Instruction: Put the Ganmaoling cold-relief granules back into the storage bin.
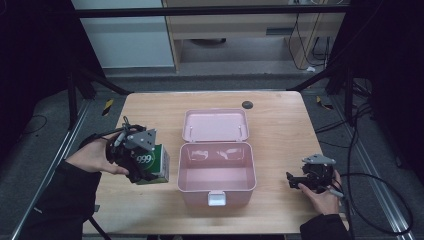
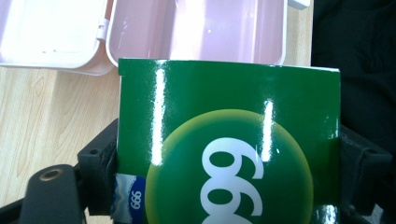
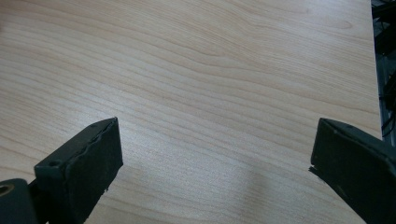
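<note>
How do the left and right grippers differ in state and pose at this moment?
The left gripper is clamped on a green box; the right gripper has open jaws with nothing between them. The left gripper is held beside the open pink case; the right gripper sits low over bare table, apart from the case. Both are black, hand-held, and point toward the case.

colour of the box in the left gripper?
Green box, white "999" on it; clearest in the left gripper view.
</note>
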A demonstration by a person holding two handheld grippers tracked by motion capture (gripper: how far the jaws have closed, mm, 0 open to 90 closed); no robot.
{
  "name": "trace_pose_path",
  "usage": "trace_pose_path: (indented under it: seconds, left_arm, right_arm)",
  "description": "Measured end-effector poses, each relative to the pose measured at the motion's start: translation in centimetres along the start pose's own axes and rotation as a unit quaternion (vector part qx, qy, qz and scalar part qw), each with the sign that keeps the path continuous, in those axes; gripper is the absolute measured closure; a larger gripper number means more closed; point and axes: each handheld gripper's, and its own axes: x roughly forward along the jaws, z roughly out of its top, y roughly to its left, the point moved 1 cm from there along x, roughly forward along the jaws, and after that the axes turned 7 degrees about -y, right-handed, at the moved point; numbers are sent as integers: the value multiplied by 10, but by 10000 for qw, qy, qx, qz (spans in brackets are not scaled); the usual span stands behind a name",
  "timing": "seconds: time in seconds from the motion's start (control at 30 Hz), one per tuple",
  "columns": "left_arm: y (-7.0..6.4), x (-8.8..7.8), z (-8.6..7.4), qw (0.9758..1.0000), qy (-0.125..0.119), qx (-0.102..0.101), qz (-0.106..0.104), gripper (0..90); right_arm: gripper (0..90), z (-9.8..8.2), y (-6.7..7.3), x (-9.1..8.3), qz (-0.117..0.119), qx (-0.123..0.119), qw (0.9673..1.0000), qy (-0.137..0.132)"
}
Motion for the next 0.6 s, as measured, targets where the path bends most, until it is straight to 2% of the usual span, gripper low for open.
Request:
trace_pose_path:
  seconds: [0.6]
  left_arm:
    - [7, 13, 46, 9994, -153, 265, -131, 149]
  right_arm:
    - [25, 0, 0, 0, 20, -5, 10000, -9]
